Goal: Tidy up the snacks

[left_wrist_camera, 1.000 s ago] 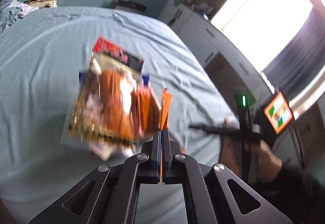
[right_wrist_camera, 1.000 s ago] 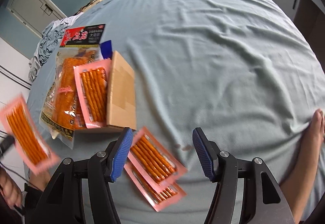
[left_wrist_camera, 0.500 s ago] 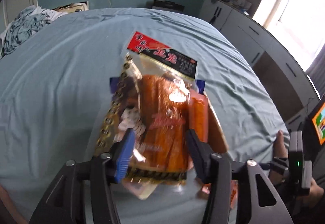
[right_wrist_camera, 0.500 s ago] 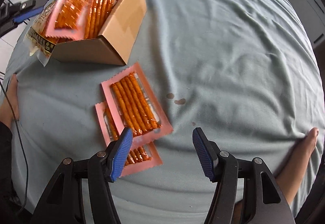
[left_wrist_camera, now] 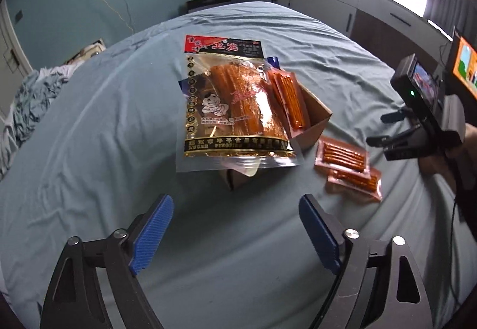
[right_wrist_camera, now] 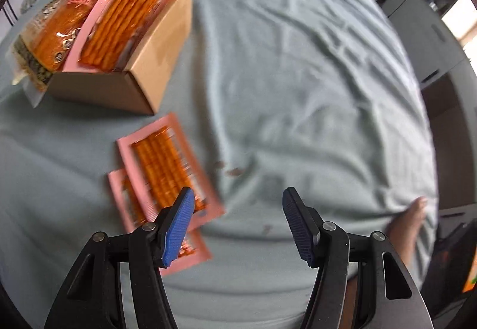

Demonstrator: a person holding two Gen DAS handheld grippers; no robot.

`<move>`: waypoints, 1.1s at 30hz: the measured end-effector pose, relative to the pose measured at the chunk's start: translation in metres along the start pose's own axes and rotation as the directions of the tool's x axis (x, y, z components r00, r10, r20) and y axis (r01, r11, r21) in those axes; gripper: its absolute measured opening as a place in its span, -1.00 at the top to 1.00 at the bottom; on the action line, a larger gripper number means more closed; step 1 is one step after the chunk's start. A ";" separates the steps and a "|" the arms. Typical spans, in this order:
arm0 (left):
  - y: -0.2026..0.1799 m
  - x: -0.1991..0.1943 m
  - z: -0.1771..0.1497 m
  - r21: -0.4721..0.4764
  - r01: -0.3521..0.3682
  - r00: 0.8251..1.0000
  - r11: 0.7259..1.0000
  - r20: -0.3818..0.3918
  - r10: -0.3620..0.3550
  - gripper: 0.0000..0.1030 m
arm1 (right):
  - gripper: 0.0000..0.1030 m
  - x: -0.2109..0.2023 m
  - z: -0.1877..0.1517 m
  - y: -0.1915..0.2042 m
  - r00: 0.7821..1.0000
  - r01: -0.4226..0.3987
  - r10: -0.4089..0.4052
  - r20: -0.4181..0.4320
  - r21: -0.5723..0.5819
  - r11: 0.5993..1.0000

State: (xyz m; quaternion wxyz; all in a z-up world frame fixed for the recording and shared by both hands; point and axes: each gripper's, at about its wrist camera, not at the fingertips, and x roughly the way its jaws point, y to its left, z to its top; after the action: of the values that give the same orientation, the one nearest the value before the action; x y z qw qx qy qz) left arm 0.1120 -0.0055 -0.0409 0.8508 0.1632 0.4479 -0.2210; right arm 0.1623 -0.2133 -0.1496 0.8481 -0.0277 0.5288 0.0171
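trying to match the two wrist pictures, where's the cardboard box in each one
Left wrist view: the cardboard box sits right of centre on the bed, mostly hidden under the big snack bag.
Right wrist view: the cardboard box is at upper left, its brown side wall facing the camera.
Shared landmark: the two pink packets lying overlapped on the sheet beside the box.

Pkts [left_wrist_camera: 347, 166] beside box [left_wrist_camera: 316, 117].
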 end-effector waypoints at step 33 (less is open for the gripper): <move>-0.021 0.026 -0.008 0.067 0.009 0.997 0.998 -0.083 -0.003 -0.80 | 0.90 0.023 0.039 0.006 0.893 -0.426 0.430 -0.130 0.060 0.903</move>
State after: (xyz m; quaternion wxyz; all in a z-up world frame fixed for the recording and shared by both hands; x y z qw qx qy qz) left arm 0.1082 -0.0252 -0.0688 0.8250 0.1993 0.4755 -0.2315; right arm 0.2067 -0.2045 -0.1533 0.7846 0.1011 0.5804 0.1932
